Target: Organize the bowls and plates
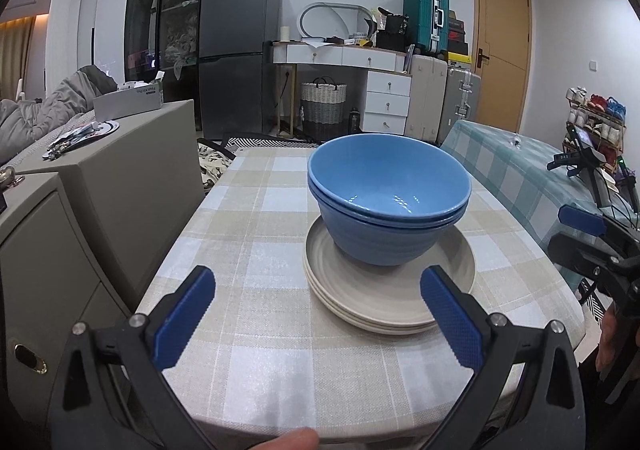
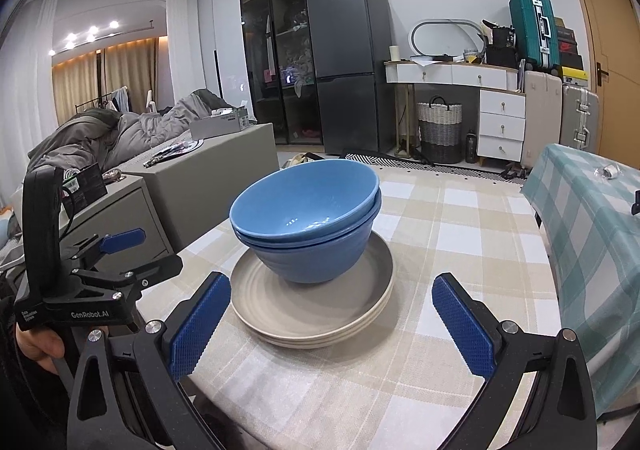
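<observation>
My two blue bowls sit nested on the cream plates on the worktop, so they stay neat; my left tongs and right tongs wait near the plates, released

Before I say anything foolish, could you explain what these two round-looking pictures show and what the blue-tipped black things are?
There is no robot here: a person holds a two-finger gripper in each hand, and a wide-angle camera on each gripper looks forward along its fingers. One picture comes from the left gripper, the other from the right gripper. The blue parts are the finger pads. In the right view you also see the left gripper from the side, at the left edge. Both grippers are open and hold nothing. On the table, covered by a checked cloth, stands a stack of beige plates, with two nested blue bowls on top. Behind it is ordinary room furniture.
</observation>
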Available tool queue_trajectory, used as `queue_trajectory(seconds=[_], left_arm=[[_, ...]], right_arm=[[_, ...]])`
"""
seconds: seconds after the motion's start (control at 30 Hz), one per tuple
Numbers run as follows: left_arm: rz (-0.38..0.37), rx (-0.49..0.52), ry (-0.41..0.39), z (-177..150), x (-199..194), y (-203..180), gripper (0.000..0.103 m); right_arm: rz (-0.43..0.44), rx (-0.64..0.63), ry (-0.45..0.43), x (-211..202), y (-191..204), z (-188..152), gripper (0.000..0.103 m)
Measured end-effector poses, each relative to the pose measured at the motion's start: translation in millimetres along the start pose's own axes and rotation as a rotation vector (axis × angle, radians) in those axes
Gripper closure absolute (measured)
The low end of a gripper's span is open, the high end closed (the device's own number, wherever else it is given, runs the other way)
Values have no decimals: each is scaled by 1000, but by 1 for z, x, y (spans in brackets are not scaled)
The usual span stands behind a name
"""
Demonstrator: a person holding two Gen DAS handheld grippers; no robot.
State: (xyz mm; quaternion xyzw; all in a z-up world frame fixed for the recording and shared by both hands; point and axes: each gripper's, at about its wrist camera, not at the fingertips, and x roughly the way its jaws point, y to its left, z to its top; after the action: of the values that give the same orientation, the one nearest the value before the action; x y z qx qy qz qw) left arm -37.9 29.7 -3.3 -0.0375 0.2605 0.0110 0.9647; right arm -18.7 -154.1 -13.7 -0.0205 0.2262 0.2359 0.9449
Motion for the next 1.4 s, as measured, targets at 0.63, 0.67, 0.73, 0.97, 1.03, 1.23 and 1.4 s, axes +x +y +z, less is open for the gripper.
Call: queue_trajectory(seconds=[0.63,0.67,0.73,0.97,1.03,1.23,1.4], left_arm=[[-23,5,-12,-1,-5,-2,0],[-24,4,-11,-1,-4,-2,0],[-23,5,-10,-1,-4,-3,0],[-24,3,-8,-2,-4,-2,0],[-25,4,-8,-2,-4,-2,0],[-27,5,-8,-3,-3,0,0],[-26,8,-9,-3,-3,-1,0]], right_arm=[[28,-36,-11,-1,12,-3,1],[28,-36,-11,0,12,-2,1],[29,-36,-11,0,12,-2,1],[30,-37,-8,1,12,-3,1],[29,-37,-9,1,12,-3,1],[29,-38,-8,2,12,-3,1],[29,-38,-9,2,12,-3,1]])
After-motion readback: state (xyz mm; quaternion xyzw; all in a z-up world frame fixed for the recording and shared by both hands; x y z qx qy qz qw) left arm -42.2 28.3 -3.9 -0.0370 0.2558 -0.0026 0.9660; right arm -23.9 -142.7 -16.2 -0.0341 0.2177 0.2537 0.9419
